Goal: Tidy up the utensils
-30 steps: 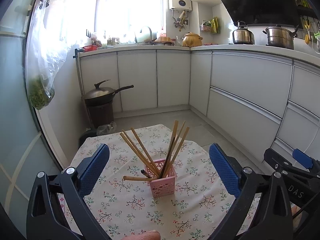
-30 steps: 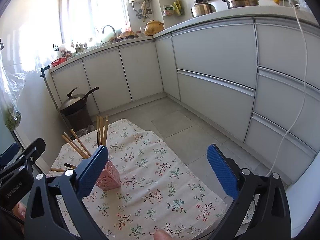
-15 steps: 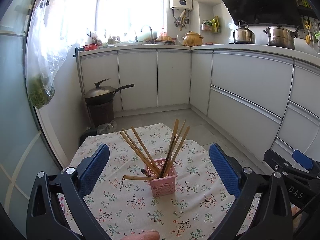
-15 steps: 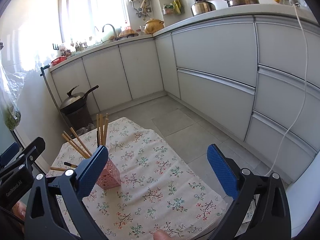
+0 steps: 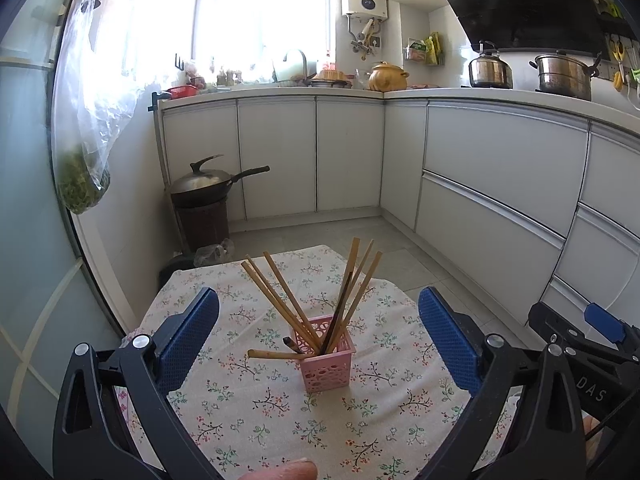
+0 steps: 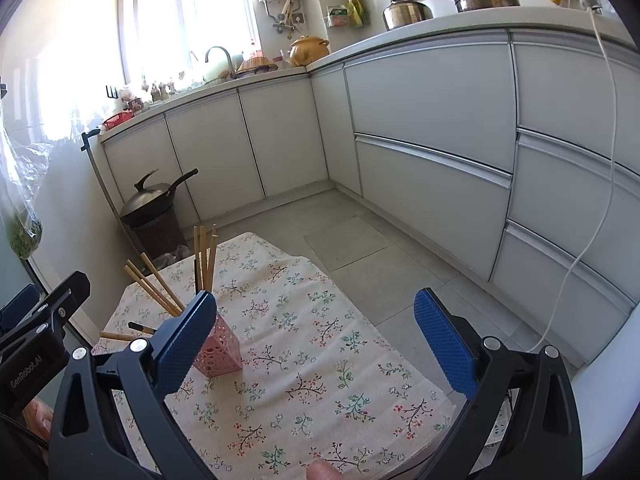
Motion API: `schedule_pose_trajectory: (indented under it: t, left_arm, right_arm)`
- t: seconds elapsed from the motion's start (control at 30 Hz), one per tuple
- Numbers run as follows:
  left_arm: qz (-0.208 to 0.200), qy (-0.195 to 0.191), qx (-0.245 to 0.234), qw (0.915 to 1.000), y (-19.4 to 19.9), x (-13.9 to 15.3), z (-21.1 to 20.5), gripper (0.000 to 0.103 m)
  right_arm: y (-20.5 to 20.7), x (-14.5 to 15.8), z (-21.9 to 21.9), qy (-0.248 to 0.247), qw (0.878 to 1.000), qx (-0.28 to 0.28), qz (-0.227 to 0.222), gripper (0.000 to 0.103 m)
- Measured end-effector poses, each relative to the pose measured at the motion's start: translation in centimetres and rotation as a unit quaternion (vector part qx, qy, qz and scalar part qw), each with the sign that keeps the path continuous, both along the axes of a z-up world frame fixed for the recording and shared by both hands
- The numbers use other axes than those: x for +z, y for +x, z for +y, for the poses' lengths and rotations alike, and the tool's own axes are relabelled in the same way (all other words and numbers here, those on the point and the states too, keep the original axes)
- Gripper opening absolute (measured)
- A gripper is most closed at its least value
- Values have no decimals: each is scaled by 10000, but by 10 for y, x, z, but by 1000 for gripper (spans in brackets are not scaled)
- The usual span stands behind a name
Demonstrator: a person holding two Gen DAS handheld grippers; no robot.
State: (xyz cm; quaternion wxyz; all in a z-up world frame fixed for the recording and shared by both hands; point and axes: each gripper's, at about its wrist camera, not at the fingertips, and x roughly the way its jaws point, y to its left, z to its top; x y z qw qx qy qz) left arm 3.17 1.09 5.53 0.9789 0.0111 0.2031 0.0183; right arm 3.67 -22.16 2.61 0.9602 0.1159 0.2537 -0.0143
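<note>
While chopsticks (image 5: 280,292) fill the basket (image 5: 327,364), both claws — left claw (image 5: 319,334), right claw (image 6: 316,336) — gape empty.

A floral tablecloth (image 5: 360,420) fills the foreground. At ten o'clock, a wok (image 5: 204,184); at two o'clock, a steel pot (image 5: 564,76) on the counter.

black left gripper (image 5: 319,336) and right gripper (image 6: 315,338); blue textured pads (image 5: 187,338); silver screws; white lettering

Bright window (image 5: 260,12) far; white cabinets (image 5: 312,156) along far and right walls; grey tiled floor (image 6: 344,240); wok (image 5: 204,184) far left; pots (image 5: 564,76) far right.
</note>
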Motion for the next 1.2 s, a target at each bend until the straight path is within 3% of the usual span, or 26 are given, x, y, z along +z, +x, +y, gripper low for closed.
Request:
schedule_pose_trajectory:
  t: [1.2]
  left_arm:
    - [36, 139, -177, 9997, 0, -1, -16, 92]
  right_arm:
    - [2, -3, 1, -6, 10000, -12, 89, 96]
